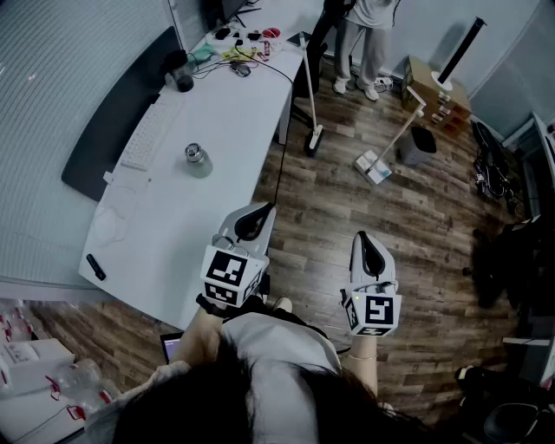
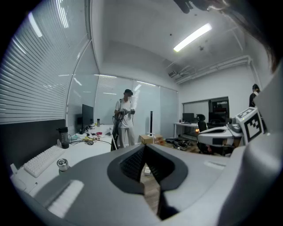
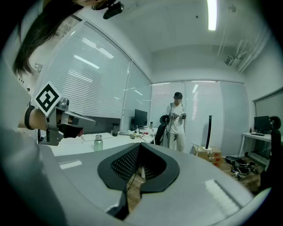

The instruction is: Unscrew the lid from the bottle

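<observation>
**A:** Where is the bottle?

**B:** The bottle [image 1: 198, 161] stands upright on the white desk [image 1: 165, 234], just beside the keyboard [image 1: 144, 137]. Its lid [image 1: 192, 153] is on. In both gripper views it shows small and far off, well apart from either pair of jaws.

**A:** How do the grippers stand?

**B:** The left gripper [image 1: 260, 212] is held at the desk's floor-side edge. Its jaws are closed together, with nothing between them. The right gripper [image 1: 362, 236] hangs over the wood floor [image 1: 408, 208], clear of the desk. Its jaws are likewise closed tight and empty. Both point roughly level, toward the far end of the room. Neither touches the bottle.

**A:** What else shows?

**B:** A person [image 1: 364, 26] stands on the floor past the desk's far end. Small clutter and cables lie on that end of the desk.
</observation>
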{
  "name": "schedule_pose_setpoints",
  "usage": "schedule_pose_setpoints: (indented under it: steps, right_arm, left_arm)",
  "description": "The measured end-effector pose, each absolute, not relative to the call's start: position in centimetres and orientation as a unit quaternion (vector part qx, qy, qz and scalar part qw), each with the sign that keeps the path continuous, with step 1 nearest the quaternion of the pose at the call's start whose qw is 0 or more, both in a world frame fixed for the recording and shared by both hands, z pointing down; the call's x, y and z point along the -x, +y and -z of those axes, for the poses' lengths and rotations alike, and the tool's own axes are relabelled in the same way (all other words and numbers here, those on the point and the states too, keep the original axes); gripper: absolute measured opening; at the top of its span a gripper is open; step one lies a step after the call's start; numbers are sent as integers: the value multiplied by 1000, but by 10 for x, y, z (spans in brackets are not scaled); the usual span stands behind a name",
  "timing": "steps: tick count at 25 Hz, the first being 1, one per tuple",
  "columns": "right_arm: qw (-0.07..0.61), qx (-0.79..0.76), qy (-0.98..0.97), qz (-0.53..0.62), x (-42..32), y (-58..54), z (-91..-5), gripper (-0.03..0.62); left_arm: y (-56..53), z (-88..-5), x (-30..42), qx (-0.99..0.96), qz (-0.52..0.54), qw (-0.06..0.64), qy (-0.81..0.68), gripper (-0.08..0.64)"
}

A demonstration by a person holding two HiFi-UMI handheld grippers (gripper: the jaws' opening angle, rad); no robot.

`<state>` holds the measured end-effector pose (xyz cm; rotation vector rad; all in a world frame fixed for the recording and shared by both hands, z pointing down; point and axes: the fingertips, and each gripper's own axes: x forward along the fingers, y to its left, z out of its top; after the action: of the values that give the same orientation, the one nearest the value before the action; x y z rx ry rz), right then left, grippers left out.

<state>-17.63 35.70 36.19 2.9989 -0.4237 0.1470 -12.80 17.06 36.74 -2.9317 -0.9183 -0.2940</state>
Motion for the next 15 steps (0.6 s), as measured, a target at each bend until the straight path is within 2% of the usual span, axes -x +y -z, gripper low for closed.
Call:
schedule_pose_setpoints:
  steps: [15]
  right_arm:
    - [13,-987,-152,-43,168,394,-371,3]
  left_arm:
    - [183,-367,123,961,92,26,-260,58]
